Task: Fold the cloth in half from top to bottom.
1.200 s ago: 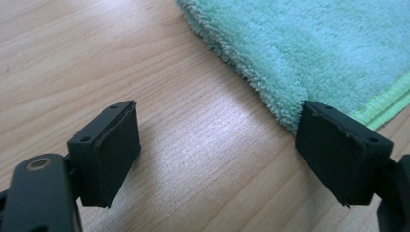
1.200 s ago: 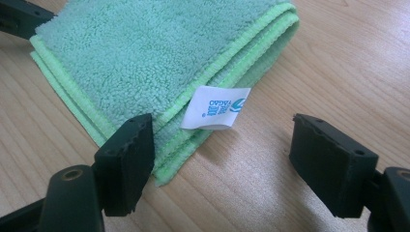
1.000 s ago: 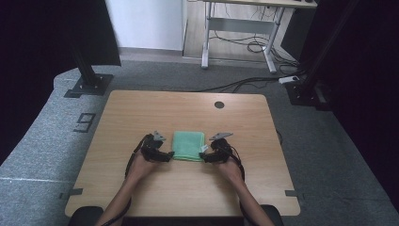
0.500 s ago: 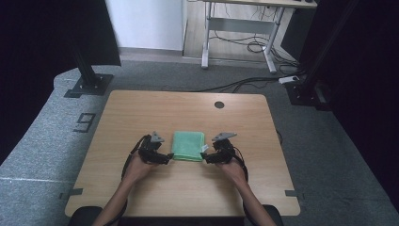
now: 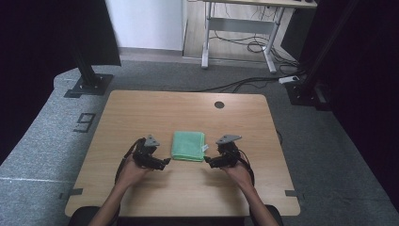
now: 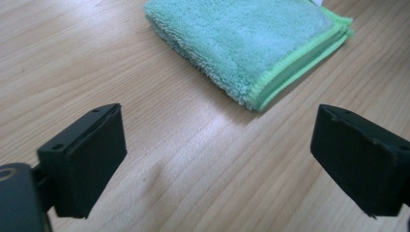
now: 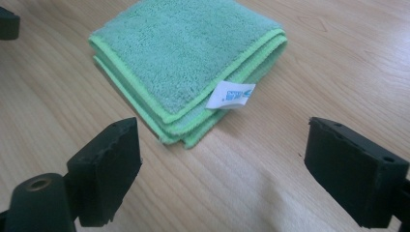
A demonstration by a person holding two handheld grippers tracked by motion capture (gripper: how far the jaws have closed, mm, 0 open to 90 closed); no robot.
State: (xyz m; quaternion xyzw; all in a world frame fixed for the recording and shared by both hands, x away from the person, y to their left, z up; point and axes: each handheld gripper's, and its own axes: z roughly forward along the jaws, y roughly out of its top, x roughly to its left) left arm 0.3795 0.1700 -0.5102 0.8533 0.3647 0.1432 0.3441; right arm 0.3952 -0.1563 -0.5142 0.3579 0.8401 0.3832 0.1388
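Note:
A green folded cloth (image 5: pixel 188 145) lies flat near the middle of the wooden table (image 5: pixel 188 108). Its near corner (image 6: pixel 251 99) shows ahead of my left gripper (image 6: pixel 217 159), whose jaws stand wide apart over bare wood. In the high view the left gripper (image 5: pixel 162 164) sits just left of the cloth and the right gripper (image 5: pixel 210 162) just right of it. The right gripper (image 7: pixel 241 166) is open too, and the cloth (image 7: pixel 183 63) with its white label (image 7: pixel 231 94) lies a short way in front of it. Neither gripper touches the cloth.
A round cable hole (image 5: pixel 219 104) is in the table's far side. A desk frame (image 5: pixel 240 28) and loose cables (image 5: pixel 254 44) stand on the floor beyond. Dark stands (image 5: pixel 87 80) flank the table on grey carpet.
Both grippers have shifted slightly toward the person, sitting a bit nearer the table's front edge beside the cloth. The cloth has not moved.

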